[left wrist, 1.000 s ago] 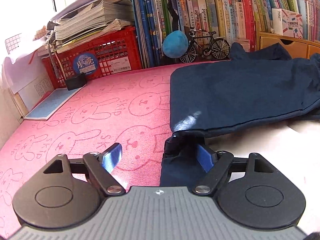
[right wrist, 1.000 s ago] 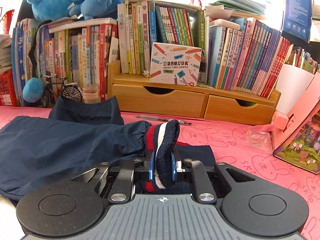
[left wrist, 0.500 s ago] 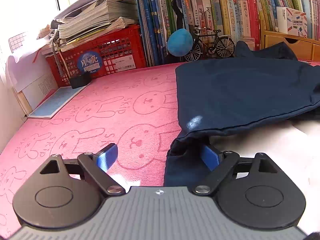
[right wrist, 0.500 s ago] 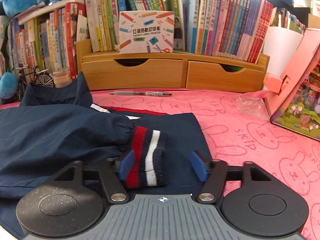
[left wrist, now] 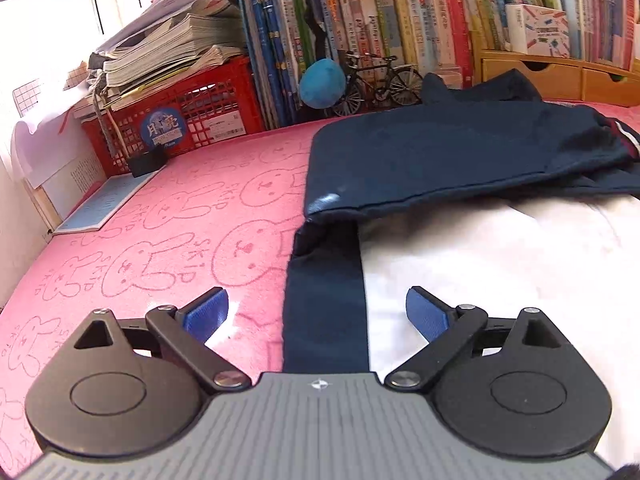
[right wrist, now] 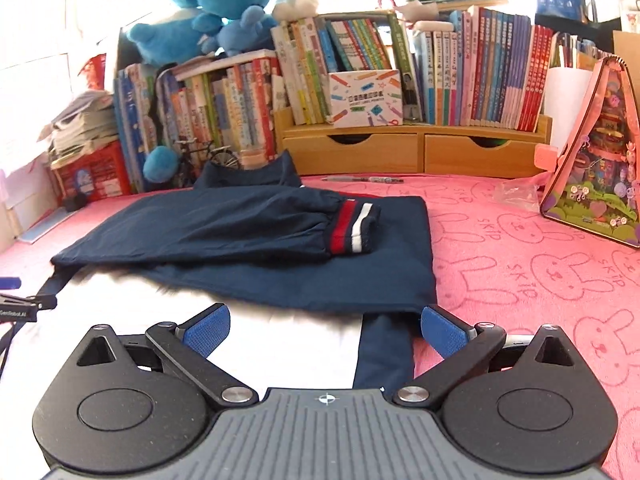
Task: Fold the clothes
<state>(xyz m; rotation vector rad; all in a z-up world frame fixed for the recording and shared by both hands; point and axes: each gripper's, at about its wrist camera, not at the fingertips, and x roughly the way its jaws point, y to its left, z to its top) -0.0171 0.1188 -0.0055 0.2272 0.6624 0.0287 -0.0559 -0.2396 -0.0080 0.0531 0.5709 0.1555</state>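
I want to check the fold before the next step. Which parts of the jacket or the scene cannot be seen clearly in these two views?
- Left wrist view: the jacket runs out of frame at the right edge; its striped cuff is cut off.
- Both views: the white part under the jacket is overexposed, so its folds are unreadable.
- Right wrist view: the left gripper is cut by the left edge.
- Right wrist view: the dark strip disappears under the right gripper.

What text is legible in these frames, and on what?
"SKIP": repeated beside the bunnies on the pink mat.
"月亮": round blue sticker on the red crate.
"GenRobot.AI": left gripper, at the right view's left edge.
Book spines, printer box, crate's white label: too small or blurred.
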